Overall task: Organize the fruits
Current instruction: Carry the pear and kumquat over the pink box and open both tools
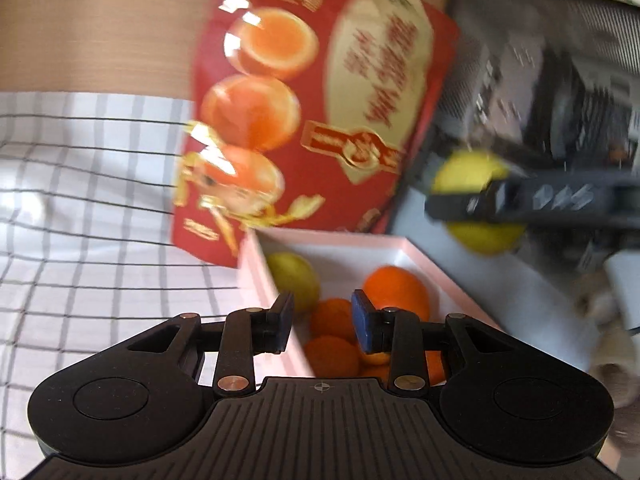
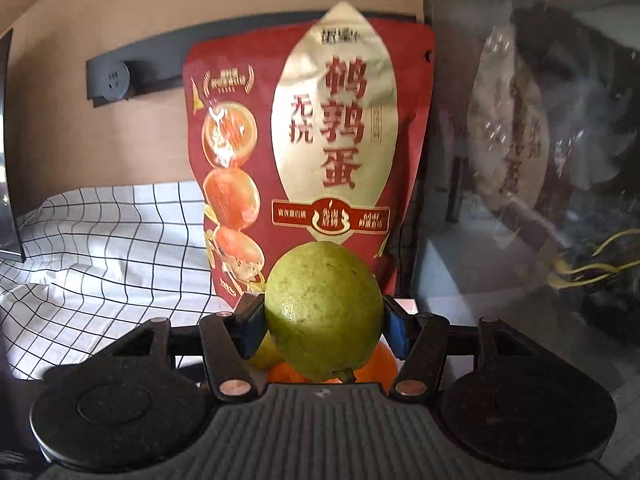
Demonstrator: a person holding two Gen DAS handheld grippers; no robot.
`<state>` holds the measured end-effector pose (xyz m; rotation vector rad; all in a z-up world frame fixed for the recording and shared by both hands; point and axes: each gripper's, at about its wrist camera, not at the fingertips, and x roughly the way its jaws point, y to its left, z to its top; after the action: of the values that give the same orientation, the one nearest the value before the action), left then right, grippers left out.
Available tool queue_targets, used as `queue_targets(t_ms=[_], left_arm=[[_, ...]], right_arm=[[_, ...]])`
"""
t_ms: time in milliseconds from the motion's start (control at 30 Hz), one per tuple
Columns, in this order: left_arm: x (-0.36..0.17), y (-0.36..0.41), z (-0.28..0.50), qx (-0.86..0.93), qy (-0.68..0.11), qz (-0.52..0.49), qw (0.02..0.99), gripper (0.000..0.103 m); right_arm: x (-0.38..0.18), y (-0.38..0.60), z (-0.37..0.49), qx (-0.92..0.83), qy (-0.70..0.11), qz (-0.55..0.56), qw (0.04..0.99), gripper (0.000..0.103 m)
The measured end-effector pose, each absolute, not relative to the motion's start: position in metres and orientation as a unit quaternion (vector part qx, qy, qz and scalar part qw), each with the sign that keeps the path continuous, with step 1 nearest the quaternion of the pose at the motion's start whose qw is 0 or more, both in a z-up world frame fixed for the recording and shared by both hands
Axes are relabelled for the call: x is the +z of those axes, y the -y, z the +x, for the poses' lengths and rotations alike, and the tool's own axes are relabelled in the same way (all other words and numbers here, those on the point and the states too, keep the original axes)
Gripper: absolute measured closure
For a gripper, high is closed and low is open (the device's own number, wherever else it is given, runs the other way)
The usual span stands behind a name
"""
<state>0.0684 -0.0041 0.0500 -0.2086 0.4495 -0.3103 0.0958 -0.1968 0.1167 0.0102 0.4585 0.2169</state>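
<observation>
The yellow-green fruit (image 2: pixel 324 312) is pinched in the right gripper (image 2: pixel 322 330), held above the pink box (image 1: pixel 256 276), which already holds oranges (image 1: pixel 396 292) and a yellow fruit (image 1: pixel 294 280). The left gripper (image 1: pixel 322 322) hangs spread and empty over the box. Judging by this, sorting is well along; this fruit remains to be placed.

Left hand-held gripper (image 1: pixel 322 322) parted, empty; right hand-held gripper (image 2: pixel 323 330) clamped.

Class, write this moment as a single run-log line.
right gripper: shut on lemon | left gripper: open, above pink box | box: oranges, another lemon
</observation>
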Motion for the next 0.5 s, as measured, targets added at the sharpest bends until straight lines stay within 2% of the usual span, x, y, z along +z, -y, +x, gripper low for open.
queue_targets(t_ms=[300,467,500], left_arm=[[0.019,-0.073,0.05,-0.103,-0.184,-0.232,0.949,0.068],[0.023,-0.079,0.049,-0.095,-0.173,-0.235,0.952,0.068],[0.023,-0.077,0.049,-0.096,-0.173,-0.229,0.953,0.068]], right_arm=[[0.081,0.169,0.15,0.123,-0.279,0.035,0.952,0.044],[0.048,0.15,0.199,0.065,-0.352,0.04,0.933,0.045],[0.045,0.148,0.202,0.061,-0.346,0.036,0.936,0.044]])
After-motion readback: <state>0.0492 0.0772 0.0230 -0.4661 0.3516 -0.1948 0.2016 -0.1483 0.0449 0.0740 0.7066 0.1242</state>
